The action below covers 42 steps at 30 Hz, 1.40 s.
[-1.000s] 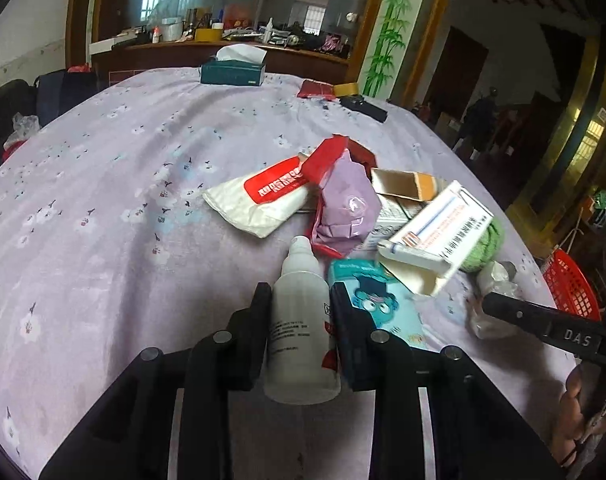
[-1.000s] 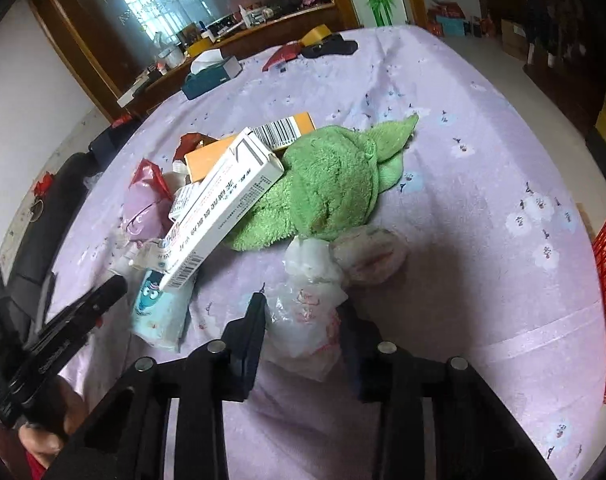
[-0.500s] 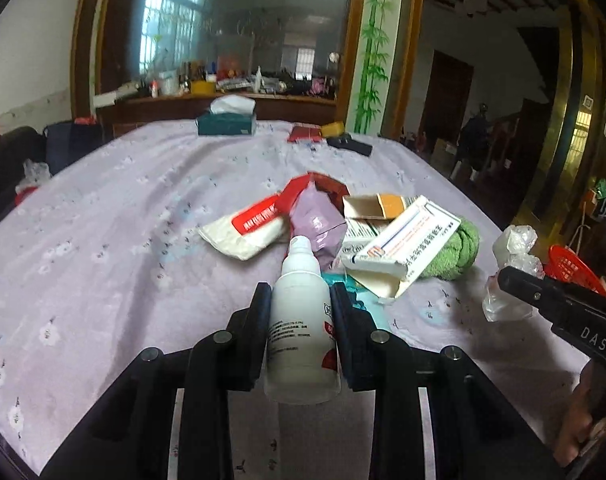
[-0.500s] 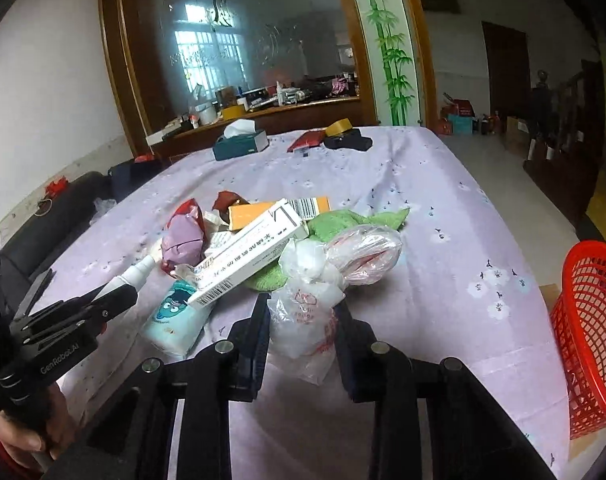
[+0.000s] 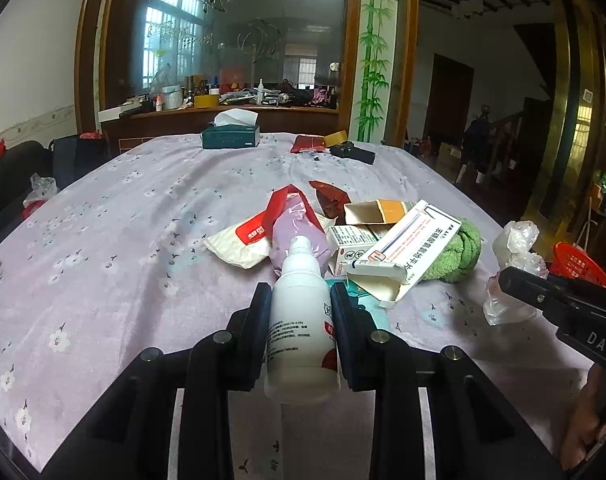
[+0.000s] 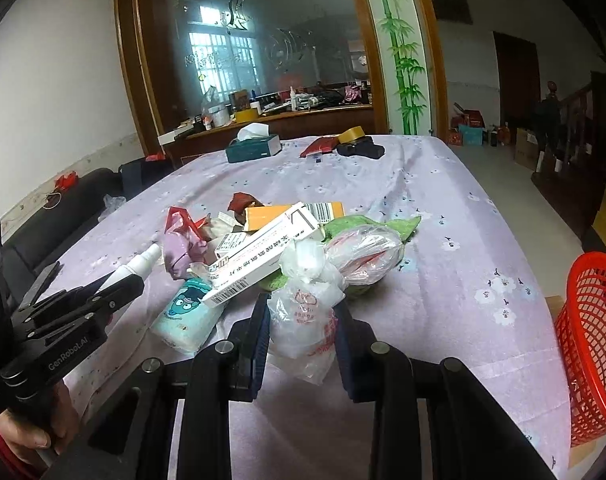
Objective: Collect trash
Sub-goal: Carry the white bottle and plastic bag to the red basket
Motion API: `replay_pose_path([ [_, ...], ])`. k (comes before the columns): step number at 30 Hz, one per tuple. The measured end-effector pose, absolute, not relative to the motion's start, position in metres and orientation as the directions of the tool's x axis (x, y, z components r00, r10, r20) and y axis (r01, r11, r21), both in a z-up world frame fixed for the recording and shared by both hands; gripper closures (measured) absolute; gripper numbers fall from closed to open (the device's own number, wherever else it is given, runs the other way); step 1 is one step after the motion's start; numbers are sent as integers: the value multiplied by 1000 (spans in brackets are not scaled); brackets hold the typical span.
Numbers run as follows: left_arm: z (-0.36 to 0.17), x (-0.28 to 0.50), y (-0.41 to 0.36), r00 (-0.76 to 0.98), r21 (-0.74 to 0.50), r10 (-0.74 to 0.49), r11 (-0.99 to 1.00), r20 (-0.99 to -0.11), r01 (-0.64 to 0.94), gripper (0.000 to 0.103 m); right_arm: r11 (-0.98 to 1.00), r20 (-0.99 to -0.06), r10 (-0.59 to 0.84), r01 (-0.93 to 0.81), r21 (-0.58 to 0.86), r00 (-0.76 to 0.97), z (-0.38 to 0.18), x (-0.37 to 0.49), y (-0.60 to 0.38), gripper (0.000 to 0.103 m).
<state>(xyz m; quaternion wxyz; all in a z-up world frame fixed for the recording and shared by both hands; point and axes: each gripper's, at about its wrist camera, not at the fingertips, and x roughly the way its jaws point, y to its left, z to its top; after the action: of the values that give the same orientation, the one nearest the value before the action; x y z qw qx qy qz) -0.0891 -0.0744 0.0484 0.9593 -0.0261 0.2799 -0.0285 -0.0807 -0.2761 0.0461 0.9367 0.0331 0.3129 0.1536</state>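
Left wrist view has the left gripper point(image 5: 301, 300) clamped on a white bottle point(image 5: 301, 324) above the lilac tablecloth point(image 5: 123, 240), the litter pile point(image 5: 363, 236) just beyond, while rightward the right gripper point(image 6: 301, 308) pinches a crumpled plastic bag point(image 6: 307, 304) near the red basket point(image 6: 591, 340).

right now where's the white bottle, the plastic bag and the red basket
white bottle point(image 5: 301, 332): left wrist view, on its labelled body.
plastic bag point(image 6: 307, 308): right wrist view, on its printed front.
red basket point(image 6: 595, 344): right wrist view, on its mesh wall.
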Motion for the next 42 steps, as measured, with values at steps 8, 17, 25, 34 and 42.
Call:
replay_pose_path([
  [8, 47, -88, -75, 840, -60, -60, 998, -539, 33, 74, 945, -563, 326, -279, 172, 760, 46, -83, -278, 71],
  [17, 46, -87, -76, 840, -60, -59, 998, -540, 31, 74, 947, -561, 319, -272, 169, 764, 47, -83, -279, 71],
  [25, 47, -90, -76, 840, -78, -81, 996, -536, 45, 74, 952, -568, 304, -265, 152, 765, 47, -84, -276, 71],
  [34, 61, -102, -84, 821, -160, -173, 982, -544, 100, 74, 957, -576, 288, -257, 137, 765, 63, -98, -285, 71],
  [42, 78, -118, -106, 822, -158, -231, 972, -520, 173, 74, 941, -575, 340, -272, 204, 745, 72, -112, -301, 71],
])
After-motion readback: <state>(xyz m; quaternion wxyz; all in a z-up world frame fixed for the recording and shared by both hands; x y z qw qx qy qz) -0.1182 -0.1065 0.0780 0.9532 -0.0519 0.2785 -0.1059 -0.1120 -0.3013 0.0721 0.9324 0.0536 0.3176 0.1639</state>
